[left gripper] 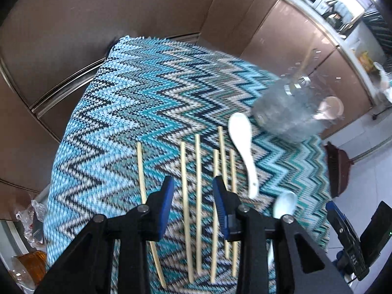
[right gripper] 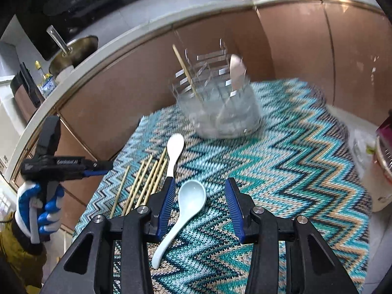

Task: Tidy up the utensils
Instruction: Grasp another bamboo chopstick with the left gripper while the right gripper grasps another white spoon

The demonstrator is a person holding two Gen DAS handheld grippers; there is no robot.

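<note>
The tabletop [right gripper: 294, 161] is the largest item under my inspection: it is covered by a knitted cloth in blue, teal, tan and black zigzags, and stands just in front of brown cabinet doors [right gripper: 122, 93].

The one container on it is a clear organizer [right gripper: 220, 112] with transparent dividers, standing upright towards the far edge of the cloth. It holds two things: one wooden chopstick [right gripper: 186, 71] leaning in a left compartment and a pale pinkish spoon [right gripper: 236, 71] upright in a right compartment. Blur prevents me from counting the compartments.

Loose on the cloth, outside the organizer, lie six wooden chopsticks [left gripper: 198, 196] roughly parallel to each other, one set a little apart on the left. Just beside them lies a white spoon [left gripper: 241, 147], bowl towards the organizer. A light blue spoon [right gripper: 181, 218] lies nearer me, apart from the organizer.

My left jaws [left gripper: 193, 183] stand partly open above the row of chopsticks, gripping nothing; two of the chopsticks appear in the gap between them. My right jaws [right gripper: 201, 183] stand partly open with the bowl of the light blue spoon showing between them, and the pads do not press on it.

In the right wrist view, my gloved left hand [right gripper: 36, 208], blue and white, grips the handle of the left tool.
</note>
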